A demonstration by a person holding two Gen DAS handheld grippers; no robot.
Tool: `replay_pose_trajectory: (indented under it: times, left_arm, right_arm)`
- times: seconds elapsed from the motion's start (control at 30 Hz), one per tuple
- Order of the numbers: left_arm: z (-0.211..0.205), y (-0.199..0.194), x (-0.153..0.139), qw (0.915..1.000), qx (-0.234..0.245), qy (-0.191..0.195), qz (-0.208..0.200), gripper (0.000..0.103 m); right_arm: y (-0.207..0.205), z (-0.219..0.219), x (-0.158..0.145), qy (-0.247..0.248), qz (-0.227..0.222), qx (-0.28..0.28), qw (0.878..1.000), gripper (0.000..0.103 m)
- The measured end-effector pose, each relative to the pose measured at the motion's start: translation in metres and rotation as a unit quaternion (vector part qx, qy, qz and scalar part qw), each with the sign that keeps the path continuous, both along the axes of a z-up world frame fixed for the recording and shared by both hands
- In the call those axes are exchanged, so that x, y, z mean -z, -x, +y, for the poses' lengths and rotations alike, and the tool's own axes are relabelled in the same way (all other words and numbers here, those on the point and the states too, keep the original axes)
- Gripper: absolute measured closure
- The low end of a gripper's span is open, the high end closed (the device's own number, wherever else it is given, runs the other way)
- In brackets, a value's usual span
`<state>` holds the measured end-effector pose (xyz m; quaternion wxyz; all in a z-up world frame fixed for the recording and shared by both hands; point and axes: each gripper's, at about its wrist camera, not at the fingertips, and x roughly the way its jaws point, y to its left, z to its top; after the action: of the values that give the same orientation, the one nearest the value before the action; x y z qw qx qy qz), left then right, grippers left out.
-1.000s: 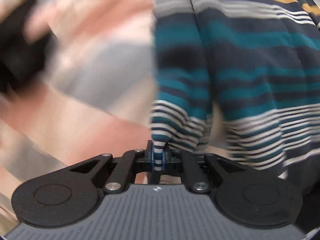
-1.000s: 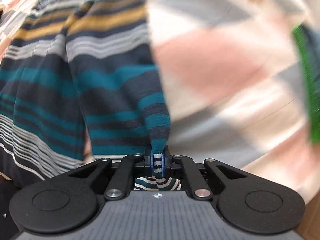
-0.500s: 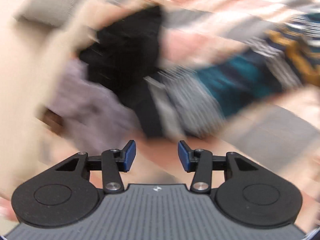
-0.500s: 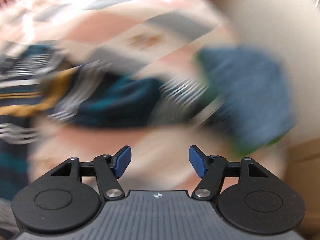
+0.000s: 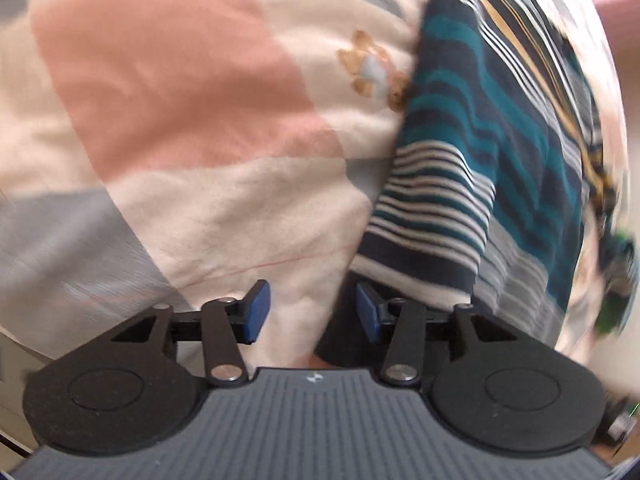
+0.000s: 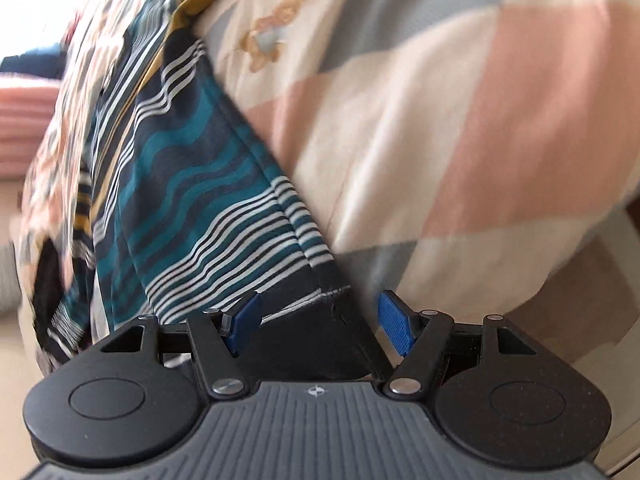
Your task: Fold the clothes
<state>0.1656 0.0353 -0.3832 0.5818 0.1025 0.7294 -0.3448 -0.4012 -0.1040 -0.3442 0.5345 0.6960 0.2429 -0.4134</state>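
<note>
Striped garment (image 5: 492,152) lies on checked quilt (image 5: 180,80). Left gripper (image 5: 311,314) spread, garment's dark hem just beside one pad. Right gripper (image 6: 320,326) spread, dark hem corner between blue pads (image 6: 394,326), not pinched. Bear print (image 6: 272,36) on quilt.

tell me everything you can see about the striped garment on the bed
The garment is thin soft fabric with navy, teal, white and mustard stripes and a plain dark hem. It lies loosely spread, with folds, on a checked quilt. One hem corner sits between the open right gripper; the other edge reaches the open left gripper. Neither grips it.
</note>
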Motion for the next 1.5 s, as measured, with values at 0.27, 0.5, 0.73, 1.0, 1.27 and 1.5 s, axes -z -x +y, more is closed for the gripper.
replay_pose_trajectory:
  times: [0.27,0.5,0.73,1.0,1.27,1.5]
  left_arm:
    - [0.004,0.025,0.009,0.9946,-0.048,0.053,0.075,0.068]
    - [-0.003,0.032,-0.113,0.9842,0.055,0.14,-0.094,0.099]
    - [0.018,0.041,-0.175,0.8996,0.229,0.055,-0.368,0.101]
    - [0.038,0.041,-0.093,0.9714,0.138,0.033,-0.19,0.076]
    - [0.002,0.092,-0.036,0.9935,-0.017,0.112,-0.009,0.061]
    - [-0.037,0.117,-0.015,0.9927,0.001,0.121,-0.004,0.099]
  right_arm:
    - [-0.004,0.012,0.028,-0.011,-0.023,0.043,0.999,0.042]
    - [-0.002,0.014,-0.036,0.053,-0.058,-0.045,0.996,0.097]
    - [0.032,0.017,-0.06,0.072,0.059,-0.076,0.993,0.087]
    - [0.004,0.035,-0.055,0.129,0.197,-0.206,0.95,0.067]
    - [-0.018,0.04,-0.05,0.151,0.216,-0.242,0.934,0.059]
    - [-0.018,0.055,-0.048,0.145,0.214,-0.24,0.936,0.056]
